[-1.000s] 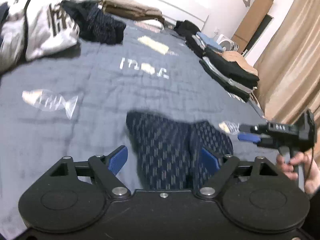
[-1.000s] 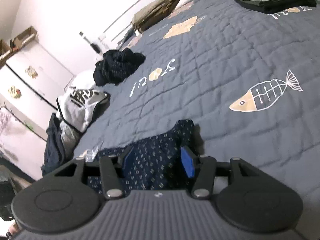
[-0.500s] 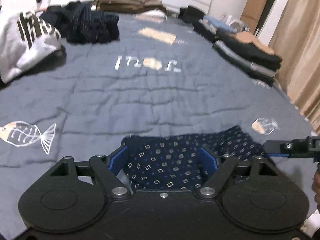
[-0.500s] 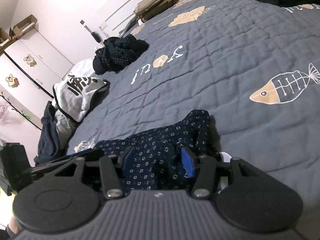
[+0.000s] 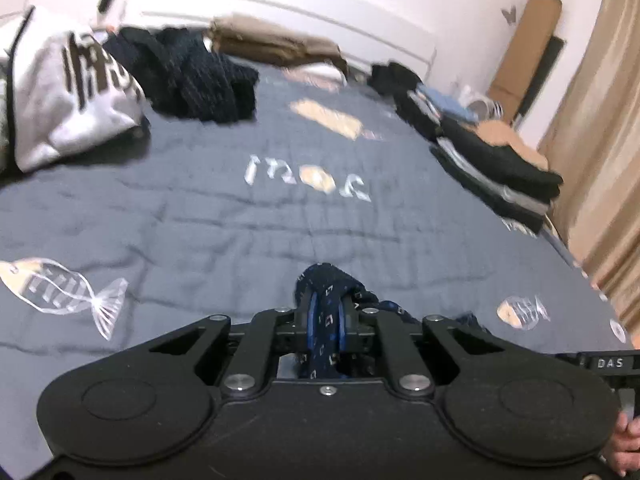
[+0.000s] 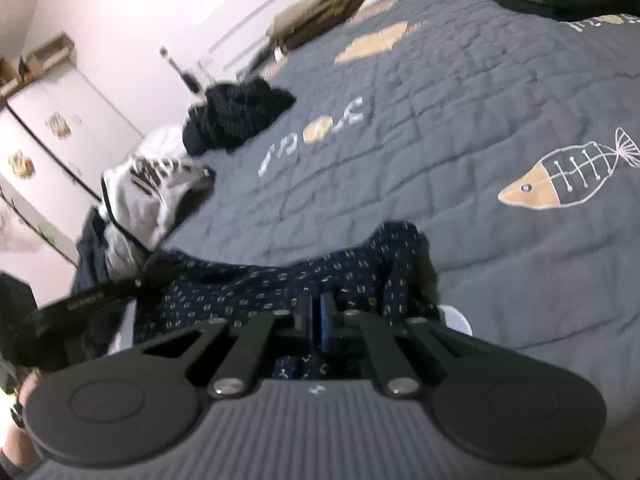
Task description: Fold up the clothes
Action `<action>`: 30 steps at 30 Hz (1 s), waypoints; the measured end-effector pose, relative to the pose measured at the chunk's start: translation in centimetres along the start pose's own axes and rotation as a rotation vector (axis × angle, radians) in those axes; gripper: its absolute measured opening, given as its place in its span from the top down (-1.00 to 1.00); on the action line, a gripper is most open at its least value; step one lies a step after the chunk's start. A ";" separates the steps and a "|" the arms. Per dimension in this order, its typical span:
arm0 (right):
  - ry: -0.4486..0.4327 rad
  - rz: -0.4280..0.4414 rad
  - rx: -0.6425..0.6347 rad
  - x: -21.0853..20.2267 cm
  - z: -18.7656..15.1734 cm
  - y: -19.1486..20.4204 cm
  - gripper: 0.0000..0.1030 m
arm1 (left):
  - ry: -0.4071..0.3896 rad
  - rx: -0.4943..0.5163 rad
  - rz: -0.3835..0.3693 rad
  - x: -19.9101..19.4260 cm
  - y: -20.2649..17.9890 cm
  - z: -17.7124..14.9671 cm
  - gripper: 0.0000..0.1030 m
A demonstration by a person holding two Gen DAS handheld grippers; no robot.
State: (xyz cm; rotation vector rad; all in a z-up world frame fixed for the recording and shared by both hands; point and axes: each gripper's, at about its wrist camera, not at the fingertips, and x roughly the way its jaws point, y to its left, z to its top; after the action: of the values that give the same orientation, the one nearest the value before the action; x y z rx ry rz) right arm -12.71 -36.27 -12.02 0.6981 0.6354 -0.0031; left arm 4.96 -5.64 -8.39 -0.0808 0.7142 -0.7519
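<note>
A navy garment with a small square print (image 6: 240, 288) lies on the grey quilted bedspread (image 5: 200, 216) at its near edge. My left gripper (image 5: 325, 308) has its jaws closing, and a bunched fold of the navy garment (image 5: 326, 278) is pinched between the blue pads, sticking up past them. My right gripper (image 6: 318, 308) is shut on a thin fold at the garment's right end, its pads almost touching. The rest of the cloth stretches to the left, towards the other tool. A hand (image 5: 626, 448) shows at the lower right.
A white sweatshirt with dark lettering (image 5: 68, 92) and a dark crumpled heap (image 5: 192, 72) lie at the far left of the bed. Tan folded items (image 5: 272, 44) sit by the headboard. A stack of folded clothes (image 5: 500, 164) lines the right edge, by a beige curtain (image 5: 608, 160).
Both grippers stood open around the navy garment and have now shut on it. The cloth between the left pads has bunched into a narrow fold. The left view has shifted slightly.
</note>
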 end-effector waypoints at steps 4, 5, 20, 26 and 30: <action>-0.130 -0.011 -0.004 -1.3 0.6 -0.1 0.96 | 0.023 -0.023 0.020 0.9 0.7 -0.3 0.75; -0.162 -0.027 -0.006 -1.5 0.7 -0.2 0.98 | 0.027 -0.018 0.029 1.1 0.7 -0.4 0.68; 0.051 -0.009 -0.040 -2.2 -0.4 0.8 0.16 | -0.092 -0.026 0.004 -3.3 -0.6 0.3 -0.50; 0.083 -0.062 -0.121 -1.4 -2.6 1.8 0.16 | -0.129 -0.053 0.000 -4.5 -1.6 -0.5 -0.63; 0.068 -0.044 -0.147 -1.7 -3.1 2.5 0.38 | -0.138 -0.026 0.002 -4.5 -1.9 -0.6 -0.67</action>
State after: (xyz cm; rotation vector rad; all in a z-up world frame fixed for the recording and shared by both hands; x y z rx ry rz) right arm -15.24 -32.77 -11.47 0.5443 0.7091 0.0268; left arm 1.14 -4.04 -5.70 -0.1537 0.5925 -0.7281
